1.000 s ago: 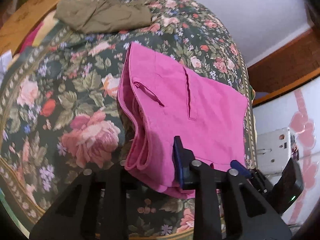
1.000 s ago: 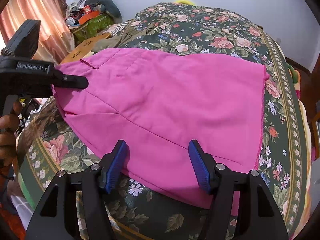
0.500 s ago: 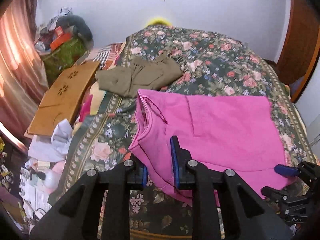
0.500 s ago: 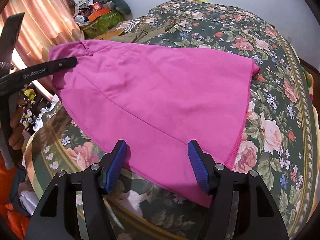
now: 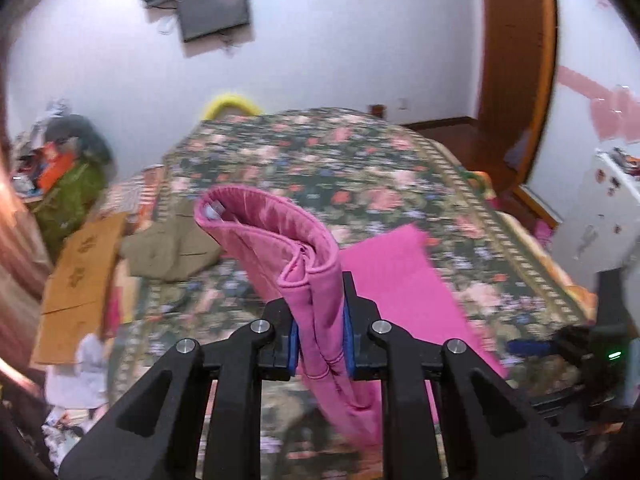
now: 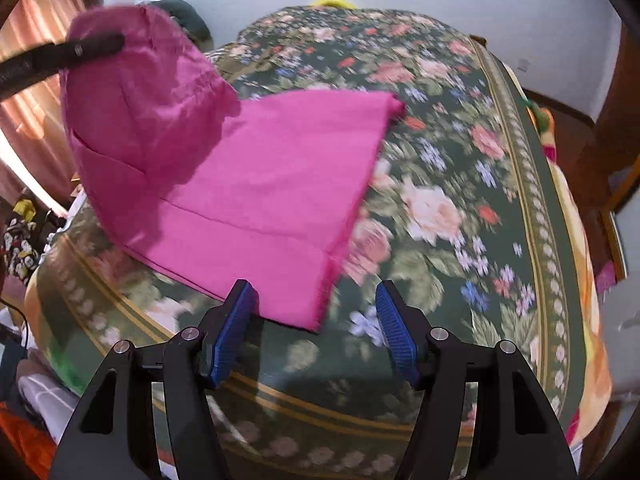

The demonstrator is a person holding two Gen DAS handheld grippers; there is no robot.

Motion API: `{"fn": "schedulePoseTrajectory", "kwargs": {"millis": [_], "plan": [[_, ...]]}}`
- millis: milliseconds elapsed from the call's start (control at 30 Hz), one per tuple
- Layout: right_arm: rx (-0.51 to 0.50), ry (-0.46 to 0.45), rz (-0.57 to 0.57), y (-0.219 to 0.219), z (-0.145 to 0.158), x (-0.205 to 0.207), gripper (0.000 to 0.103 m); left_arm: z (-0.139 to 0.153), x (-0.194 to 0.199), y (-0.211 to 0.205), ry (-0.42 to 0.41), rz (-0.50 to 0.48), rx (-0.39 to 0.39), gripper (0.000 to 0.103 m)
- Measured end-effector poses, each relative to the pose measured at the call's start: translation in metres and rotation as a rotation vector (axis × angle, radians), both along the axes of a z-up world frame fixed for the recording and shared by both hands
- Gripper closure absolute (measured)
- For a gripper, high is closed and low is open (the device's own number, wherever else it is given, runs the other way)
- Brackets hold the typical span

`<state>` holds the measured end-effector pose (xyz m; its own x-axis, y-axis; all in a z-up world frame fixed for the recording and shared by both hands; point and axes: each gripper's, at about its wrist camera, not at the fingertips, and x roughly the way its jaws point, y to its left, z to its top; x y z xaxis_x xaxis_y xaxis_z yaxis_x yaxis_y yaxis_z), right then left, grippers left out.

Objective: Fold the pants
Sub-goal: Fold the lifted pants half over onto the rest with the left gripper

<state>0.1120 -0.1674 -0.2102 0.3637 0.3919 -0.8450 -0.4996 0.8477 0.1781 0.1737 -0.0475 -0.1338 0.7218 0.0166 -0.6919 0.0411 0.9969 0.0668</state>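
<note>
While left gripper (image 5: 320,332) lifts clamped pink pants (image 6: 256,184) waistband, right gripper (image 6: 316,332) hovers low; jaws apart.

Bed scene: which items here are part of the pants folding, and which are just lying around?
Part of the job:
- pink pants, waist end lifted
- left tool, shut on the waistband
- right tool, open at the hem end
- floral bedspread as work surface

Lying about:
- olive garment
- cardboard
- wall screen

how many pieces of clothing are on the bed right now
2: the pink pants, waist end lifted in the left gripper and legs on the floral bed, and an olive garment lying behind them. More may be hidden.
</note>
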Motion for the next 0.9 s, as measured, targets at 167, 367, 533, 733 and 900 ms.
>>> {"fn": "schedulePoseTrajectory", "kwargs": {"millis": [167, 367, 533, 733, 900], "plan": [[0.062, 0.022, -0.024, -0.012, -0.004, 0.0, 0.043, -0.008, 0.014, -0.029, 0.09, -0.088, -0.098, 0.087], [0.07, 0.019, -0.023, -0.013, -0.004, -0.001, 0.043, -0.038, 0.035, -0.053, 0.243, -0.156, -0.236, 0.088], [0.078, 0.02, -0.028, -0.015, -0.004, -0.002, 0.043, -0.067, 0.042, -0.067, 0.343, -0.173, -0.286, 0.089], [0.081, 0.023, -0.033, -0.015, -0.005, -0.002, 0.043, -0.081, 0.04, -0.081, 0.396, -0.195, -0.231, 0.088], [0.075, 0.026, -0.046, -0.015, -0.003, -0.002, 0.043, -0.075, 0.039, -0.079, 0.408, -0.199, -0.229, 0.054]]}}
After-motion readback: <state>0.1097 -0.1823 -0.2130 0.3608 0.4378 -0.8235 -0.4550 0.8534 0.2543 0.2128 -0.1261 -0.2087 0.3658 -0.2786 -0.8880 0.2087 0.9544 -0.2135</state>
